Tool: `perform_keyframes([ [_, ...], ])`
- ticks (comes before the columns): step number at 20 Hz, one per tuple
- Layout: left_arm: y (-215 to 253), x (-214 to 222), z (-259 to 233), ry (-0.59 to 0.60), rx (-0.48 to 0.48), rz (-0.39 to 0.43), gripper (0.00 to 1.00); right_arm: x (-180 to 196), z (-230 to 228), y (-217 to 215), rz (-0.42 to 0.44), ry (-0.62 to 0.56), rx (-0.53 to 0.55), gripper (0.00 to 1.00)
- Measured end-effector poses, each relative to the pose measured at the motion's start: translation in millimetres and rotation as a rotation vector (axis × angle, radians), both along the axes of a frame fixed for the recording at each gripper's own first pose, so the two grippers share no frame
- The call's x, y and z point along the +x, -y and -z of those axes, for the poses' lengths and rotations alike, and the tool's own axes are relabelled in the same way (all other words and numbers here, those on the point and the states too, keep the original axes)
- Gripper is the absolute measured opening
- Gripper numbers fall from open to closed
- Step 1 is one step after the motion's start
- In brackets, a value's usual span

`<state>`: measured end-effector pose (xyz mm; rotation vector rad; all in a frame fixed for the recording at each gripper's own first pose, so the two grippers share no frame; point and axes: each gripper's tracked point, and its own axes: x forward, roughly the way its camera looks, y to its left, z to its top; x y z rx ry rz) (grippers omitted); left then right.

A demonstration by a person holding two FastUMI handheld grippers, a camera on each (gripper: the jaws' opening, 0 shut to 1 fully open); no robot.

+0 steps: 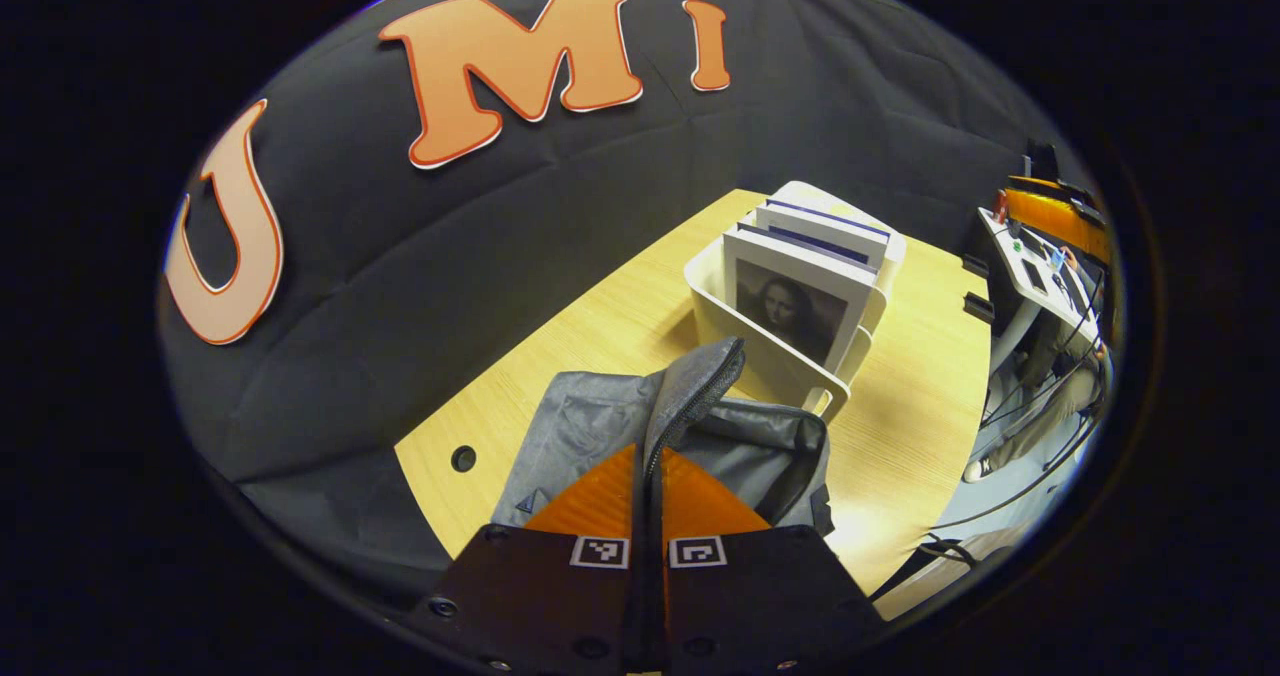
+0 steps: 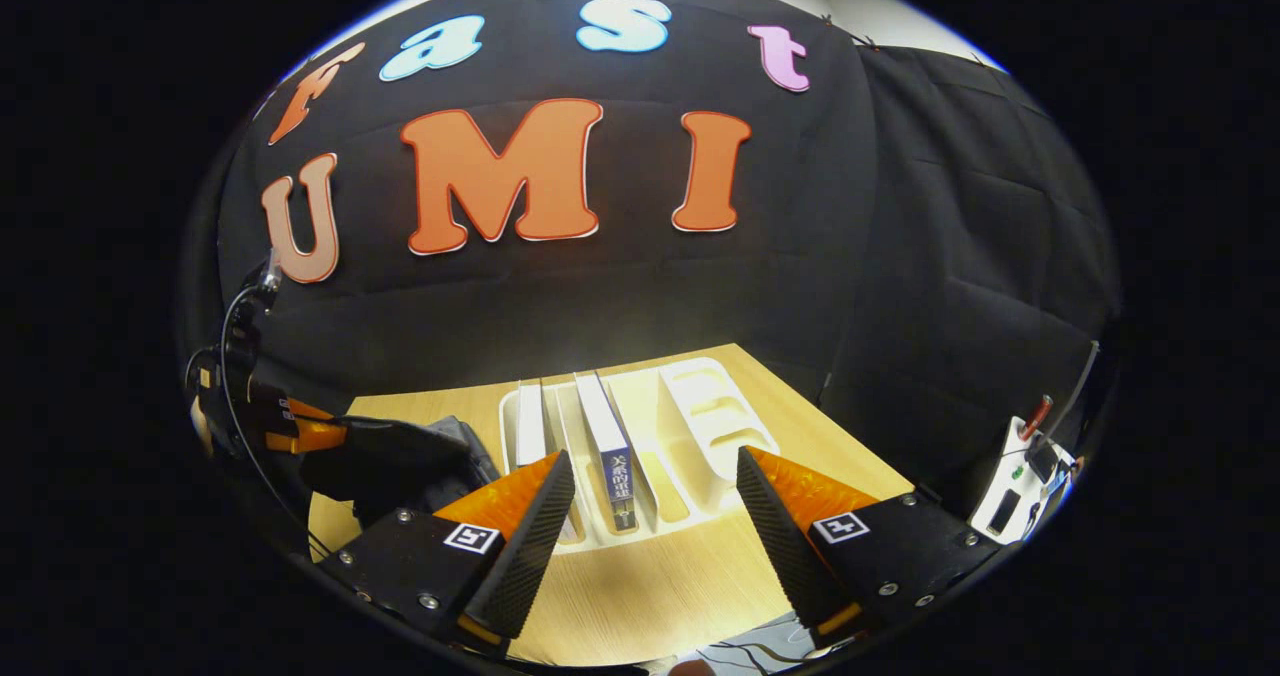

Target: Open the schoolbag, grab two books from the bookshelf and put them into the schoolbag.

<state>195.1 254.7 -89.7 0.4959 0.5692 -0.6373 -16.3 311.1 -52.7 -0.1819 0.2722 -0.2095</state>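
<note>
Pale wooden table (image 1: 600, 326), white bookshelf (image 1: 775, 361) with books, grey schoolbag (image 1: 590, 431) beside it

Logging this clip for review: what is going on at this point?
A person works two handheld grippers at a wooden table. The left gripper is shut on the zipper edge of the grey schoolbag, holding that flap up. The right gripper is open, facing the white bookshelf with its fingers either side of an upright book. Nothing is gripped there yet, and the books stand in the shelf.
</note>
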Motion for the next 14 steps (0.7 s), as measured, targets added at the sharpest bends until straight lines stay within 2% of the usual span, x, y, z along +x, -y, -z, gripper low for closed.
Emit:
perform_keyframes([
  [3,-4,12,-12,0.025,0.003,-0.018,0.01,15,-4,-21,-0.063,-0.04,0.029,0.98],
  [8,-4,19,-21,0.039,-0.002,-0.019,0.0,39,3,-42,-0.103,-0.165,0.006,0.98],
  [14,-6,25,-16,0.017,-0.02,-0.027,0.01,89,4,-85,-0.19,-0.365,0.072,0.98],
])
